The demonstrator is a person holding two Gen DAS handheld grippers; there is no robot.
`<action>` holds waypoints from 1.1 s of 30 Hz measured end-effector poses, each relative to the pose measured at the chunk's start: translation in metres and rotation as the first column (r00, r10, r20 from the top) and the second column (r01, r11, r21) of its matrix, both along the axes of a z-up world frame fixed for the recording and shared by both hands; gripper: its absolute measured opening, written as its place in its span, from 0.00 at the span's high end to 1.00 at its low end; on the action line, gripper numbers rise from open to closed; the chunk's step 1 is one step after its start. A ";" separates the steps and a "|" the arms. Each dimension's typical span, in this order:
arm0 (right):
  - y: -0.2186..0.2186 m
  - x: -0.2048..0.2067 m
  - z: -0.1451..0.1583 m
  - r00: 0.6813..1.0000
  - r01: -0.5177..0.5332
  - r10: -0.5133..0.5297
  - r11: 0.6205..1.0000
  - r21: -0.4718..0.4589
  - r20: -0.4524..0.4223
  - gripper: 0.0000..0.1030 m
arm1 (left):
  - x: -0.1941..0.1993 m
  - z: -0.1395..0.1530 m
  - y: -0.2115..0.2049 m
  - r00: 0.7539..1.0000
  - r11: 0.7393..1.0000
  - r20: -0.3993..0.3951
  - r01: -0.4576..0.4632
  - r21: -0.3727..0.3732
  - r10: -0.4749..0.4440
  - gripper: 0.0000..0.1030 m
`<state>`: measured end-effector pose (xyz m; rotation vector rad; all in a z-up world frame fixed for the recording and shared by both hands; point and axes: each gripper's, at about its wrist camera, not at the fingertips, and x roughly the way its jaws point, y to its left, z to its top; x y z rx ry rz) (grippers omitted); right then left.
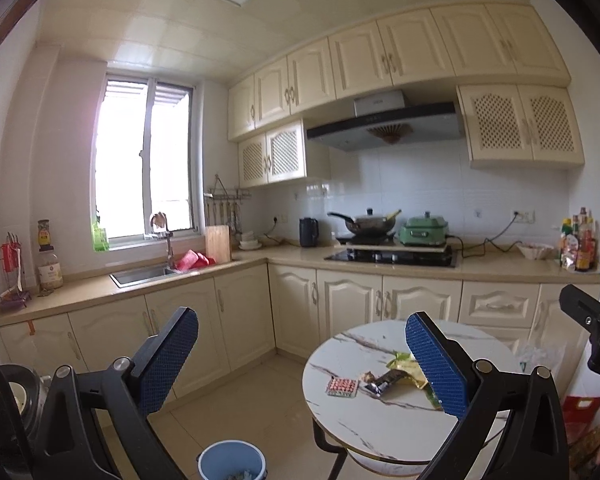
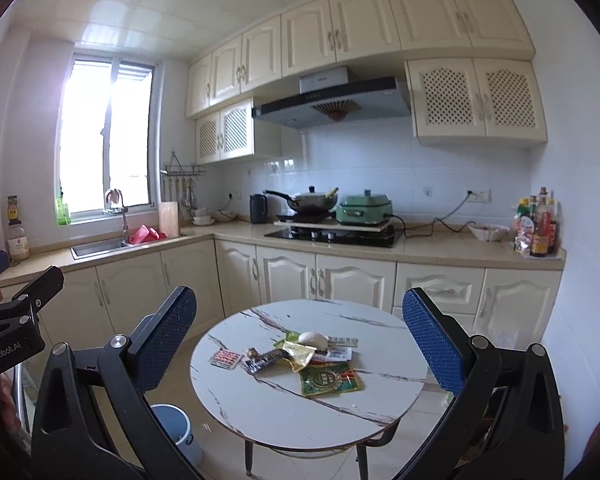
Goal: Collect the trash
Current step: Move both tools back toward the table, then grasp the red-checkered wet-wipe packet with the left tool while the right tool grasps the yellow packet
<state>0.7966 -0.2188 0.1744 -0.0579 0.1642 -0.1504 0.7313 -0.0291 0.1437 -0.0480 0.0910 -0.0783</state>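
A round marble-top table [image 2: 260, 408] [image 1: 380, 416] carries the trash: a red pill blister pack [image 2: 225, 359] [image 1: 341, 387], a dark snack wrapper [image 2: 266, 359] [image 1: 384, 381], a gold wrapper [image 2: 298, 354], a green sachet [image 2: 329, 378], a white crumpled lump [image 2: 313, 339] and a flat packet [image 2: 340, 354]. A blue bin [image 1: 232, 460] [image 2: 172, 428] stands on the floor left of the table. My left gripper [image 1: 300, 360] is open and empty, above the floor left of the table. My right gripper [image 2: 300, 344] is open and empty, held back from the table.
Cream kitchen cabinets and an L-shaped counter [image 2: 440, 254] run behind, with a sink [image 2: 98, 248], a stove with a wok [image 2: 312, 202], a green cooker [image 2: 364, 208] and bottles [image 2: 538, 228]. A plastic bag [image 1: 540, 356] and red bag [image 1: 582, 408] sit right of the table.
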 end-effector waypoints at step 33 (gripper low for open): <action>-0.089 0.300 -0.205 0.840 0.033 -0.014 0.999 0.024 -0.542 0.00 | 0.405 -0.124 -0.114 0.744 0.974 -0.647 0.228 0.013 -0.165 0.03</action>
